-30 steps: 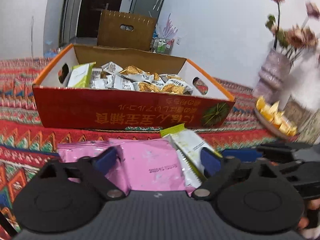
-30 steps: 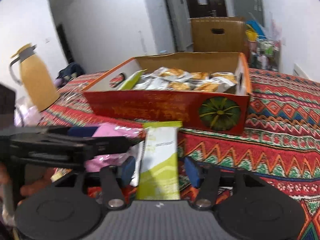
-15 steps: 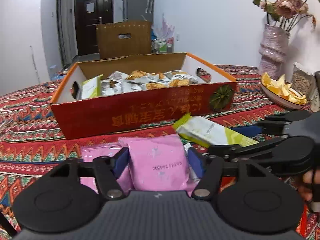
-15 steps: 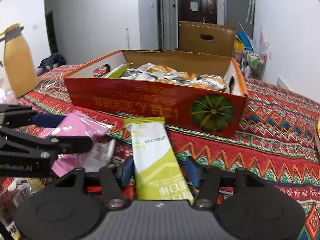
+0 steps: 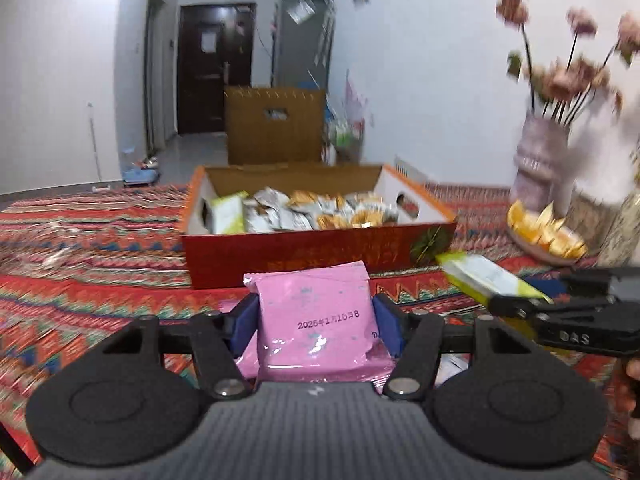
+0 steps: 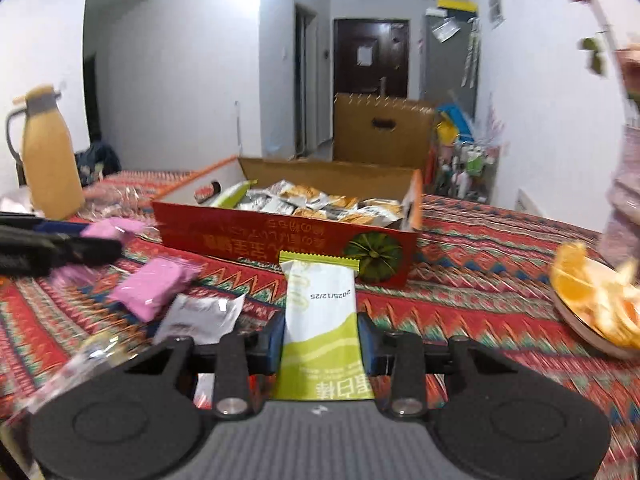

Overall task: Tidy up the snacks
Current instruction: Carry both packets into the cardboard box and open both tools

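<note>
My left gripper [image 5: 315,322] holds a pink snack packet [image 5: 312,292] between its blue pads, lifted off the cloth; its jaws are closing on it. My right gripper [image 6: 320,342] is shut on a green and white packet [image 6: 320,300], also raised. Ahead of both stands the red cardboard box [image 5: 304,248] with several snack packets inside. In the left wrist view the right gripper [image 5: 516,300] shows at the right with its green packet [image 5: 480,276]. Another pink packet [image 6: 154,286] and a grey-white packet [image 6: 200,316] lie loose on the cloth.
A plate of orange slices [image 6: 596,304] sits at the right, beside a vase of flowers [image 5: 540,168]. A yellow jug [image 6: 48,156] stands at the far left. A brown cardboard box [image 5: 276,128] is beyond the table. A patterned cloth covers the table.
Both grippers have risen from the cloth, each with its packet. The right jaws have closed onto the green packet. The left jaws have narrowed onto the pink one.
</note>
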Available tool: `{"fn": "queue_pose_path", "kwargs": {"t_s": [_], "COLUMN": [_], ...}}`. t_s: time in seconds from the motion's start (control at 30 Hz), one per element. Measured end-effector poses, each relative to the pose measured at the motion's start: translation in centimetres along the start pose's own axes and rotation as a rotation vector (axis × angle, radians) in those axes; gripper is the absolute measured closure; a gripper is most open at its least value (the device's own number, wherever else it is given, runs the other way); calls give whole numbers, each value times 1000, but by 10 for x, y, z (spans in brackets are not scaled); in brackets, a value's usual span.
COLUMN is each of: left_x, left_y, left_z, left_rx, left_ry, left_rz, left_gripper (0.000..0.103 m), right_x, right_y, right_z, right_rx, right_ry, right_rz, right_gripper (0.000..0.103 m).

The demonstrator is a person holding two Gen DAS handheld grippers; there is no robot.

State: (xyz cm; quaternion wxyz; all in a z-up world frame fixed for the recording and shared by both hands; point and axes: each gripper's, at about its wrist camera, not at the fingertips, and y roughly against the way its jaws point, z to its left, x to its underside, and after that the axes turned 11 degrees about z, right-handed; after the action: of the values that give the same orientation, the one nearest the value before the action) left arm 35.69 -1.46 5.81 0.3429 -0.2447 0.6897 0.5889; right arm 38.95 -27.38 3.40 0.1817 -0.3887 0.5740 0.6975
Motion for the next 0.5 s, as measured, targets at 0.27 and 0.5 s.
{"fn": "queue_pose_path", "kwargs": {"t_s": [0.27, 0.5], "left_x": [90, 149], "left_y": [83, 118], "left_z": [2, -5], "left_rx": [-11, -38], "left_ry": [85, 86], "left_rz": [66, 149], "left_gripper": [41, 41], "right_x": [100, 158], "right_y": [79, 106], "right_z": [32, 56], "right_rx": [-73, -43], "right_ry": [-107, -137], "right_rz": [33, 110], "right_gripper": [67, 67]}}
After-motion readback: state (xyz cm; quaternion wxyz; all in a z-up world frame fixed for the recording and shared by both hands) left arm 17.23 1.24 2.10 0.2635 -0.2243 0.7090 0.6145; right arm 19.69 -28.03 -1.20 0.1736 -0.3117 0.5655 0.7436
